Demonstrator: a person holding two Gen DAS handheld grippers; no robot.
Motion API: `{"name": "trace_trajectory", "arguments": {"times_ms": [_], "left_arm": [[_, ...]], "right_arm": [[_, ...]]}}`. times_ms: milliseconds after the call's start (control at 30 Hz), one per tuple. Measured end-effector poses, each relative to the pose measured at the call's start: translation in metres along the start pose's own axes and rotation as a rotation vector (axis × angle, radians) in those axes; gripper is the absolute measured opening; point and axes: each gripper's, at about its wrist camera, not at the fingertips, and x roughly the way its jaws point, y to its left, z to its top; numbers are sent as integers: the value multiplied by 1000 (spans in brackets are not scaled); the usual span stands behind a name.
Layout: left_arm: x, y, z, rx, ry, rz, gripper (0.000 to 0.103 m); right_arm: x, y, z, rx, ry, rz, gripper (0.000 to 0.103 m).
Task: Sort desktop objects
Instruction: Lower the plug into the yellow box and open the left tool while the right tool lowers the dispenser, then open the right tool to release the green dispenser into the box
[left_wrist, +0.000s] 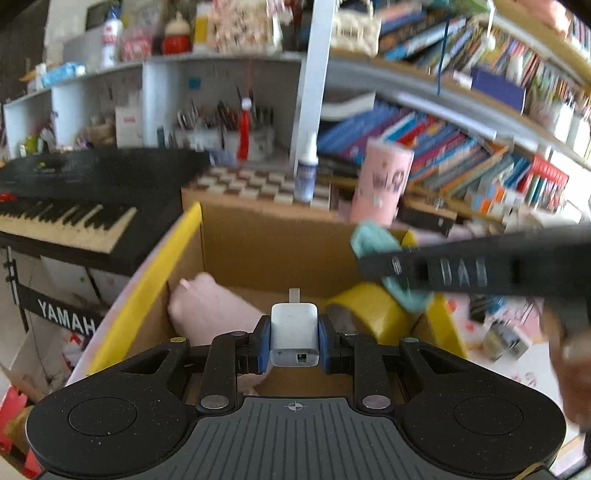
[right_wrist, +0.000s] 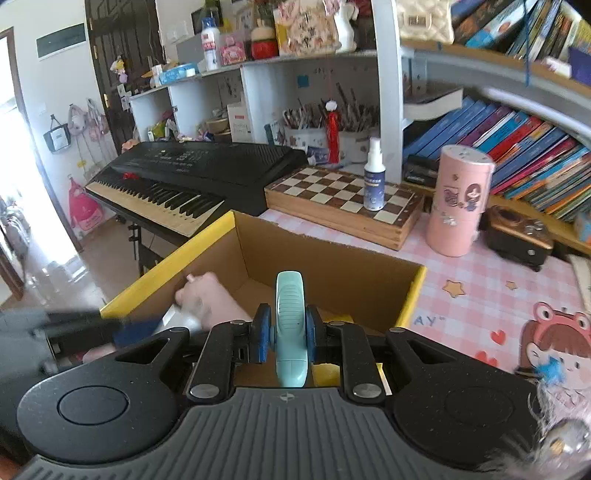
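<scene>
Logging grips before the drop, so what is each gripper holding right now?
Left gripper: closed on the white plastic charger plug.
Right gripper: closed on the slim mint-green plastic gadget.

Crowded bookshelves (right_wrist: 517, 140), black keyboard (right_wrist: 192, 173) (dark door (right_wrist: 122, 44) behind)

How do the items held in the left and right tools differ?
The left tool holds a white charger adapter; the right tool holds a mint-green correction-tape dispenser. The adapter is boxy with a plug tab pointing forward; the dispenser is narrow, rounded and ribbed, gripped on edge. Both hang over the open cardboard box.
</scene>
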Motion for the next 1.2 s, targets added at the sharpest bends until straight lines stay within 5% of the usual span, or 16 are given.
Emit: {"name": "trace_trajectory", "arguments": {"times_ms": [167, 467, 600, 867, 1200], "left_arm": [[27, -4, 2, 32, 125, -11, 24], [66, -4, -6, 16, 350, -40, 24], [68, -5, -7, 23, 373, -48, 24], [60, -9, -14, 40, 345, -28, 28], [-5, -3, -17, 20, 134, 22, 31]], "right_arm": [[35, -6, 27, -55, 57, 44, 18], [115, 8, 46, -214, 304, 79, 18], [144, 10, 43, -270, 431, 91, 18], [163, 10, 33, -274, 520, 90, 18], [106, 5, 39, -191, 359, 93, 21]]}}
